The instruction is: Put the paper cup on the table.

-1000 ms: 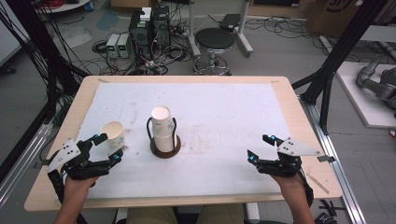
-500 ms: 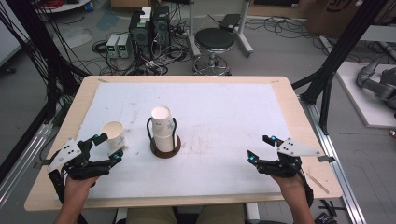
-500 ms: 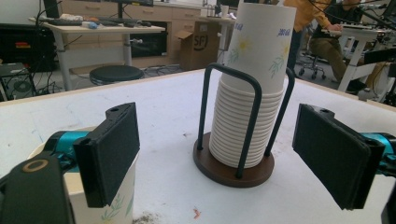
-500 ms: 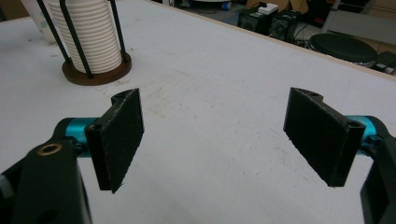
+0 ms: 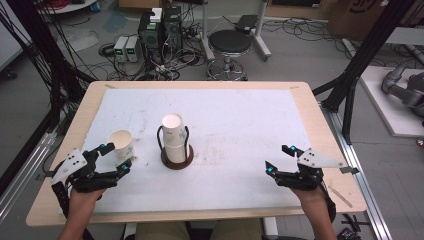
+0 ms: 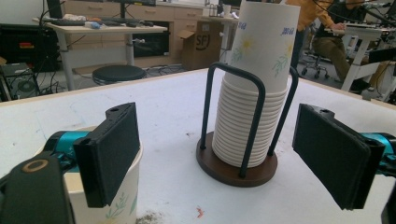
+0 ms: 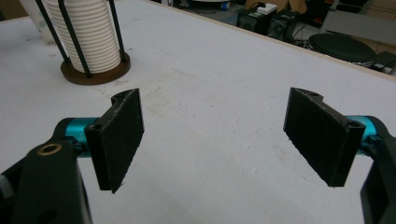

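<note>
The left gripper (image 5: 116, 156) stands with its jaws spread wide and nothing gripped, one pad just beside the single paper cup (image 5: 121, 143); to pick it up cleanly, I judge the pads should straddle the wall below the rim and squeeze gently so it does not crumple. That cup stands upright on the white table cover (image 5: 240, 125), mouth up, long axis vertical, left of the cup stack (image 5: 173, 137) in its wire holder (image 5: 177, 158). The right gripper (image 5: 278, 159) rests released, well apart.
</note>
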